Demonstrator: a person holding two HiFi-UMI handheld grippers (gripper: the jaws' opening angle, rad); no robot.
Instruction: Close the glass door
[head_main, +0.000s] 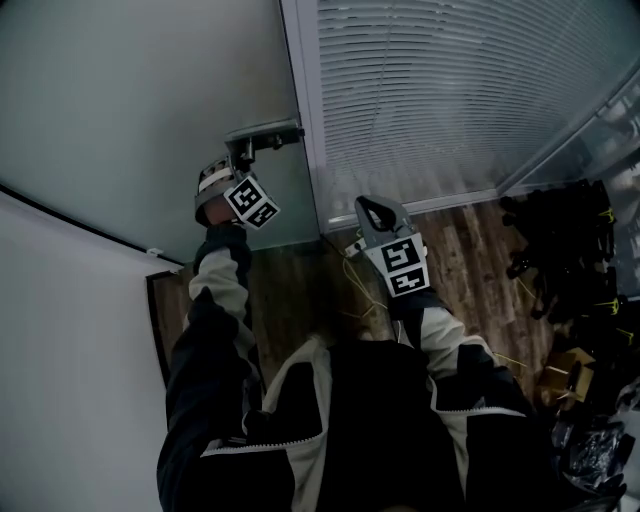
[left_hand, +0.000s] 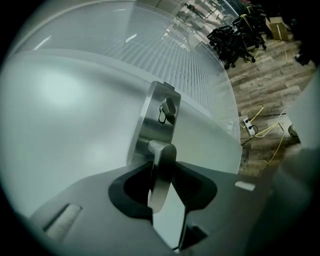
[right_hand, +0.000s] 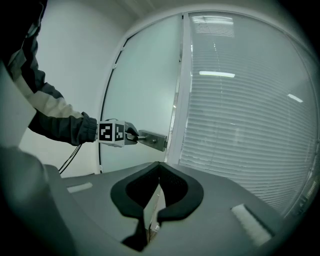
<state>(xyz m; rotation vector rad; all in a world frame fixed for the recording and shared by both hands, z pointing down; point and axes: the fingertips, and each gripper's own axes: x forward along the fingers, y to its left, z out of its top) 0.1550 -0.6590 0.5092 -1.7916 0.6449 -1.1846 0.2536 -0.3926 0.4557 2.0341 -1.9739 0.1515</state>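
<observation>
While the head view looked steeply down, the left claw (head_main: 240, 160) met the door handle (head_main: 262, 133) on the frosted glass door (head_main: 120, 100). The door's edge lay just beside the frame (head_main: 305, 110), and the right claw (head_main: 378, 212) hung lower, apart. In the left gripper view, the jaws were clamped on the lever. In the right gripper view, that claw's jaws sat together, empty. The step seemed best done with a square grip, swinging the door steadily home without twisting the lever.

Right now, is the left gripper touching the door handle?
Touching: the left gripper view shows the left gripper pinching the door handle between its pads.
</observation>
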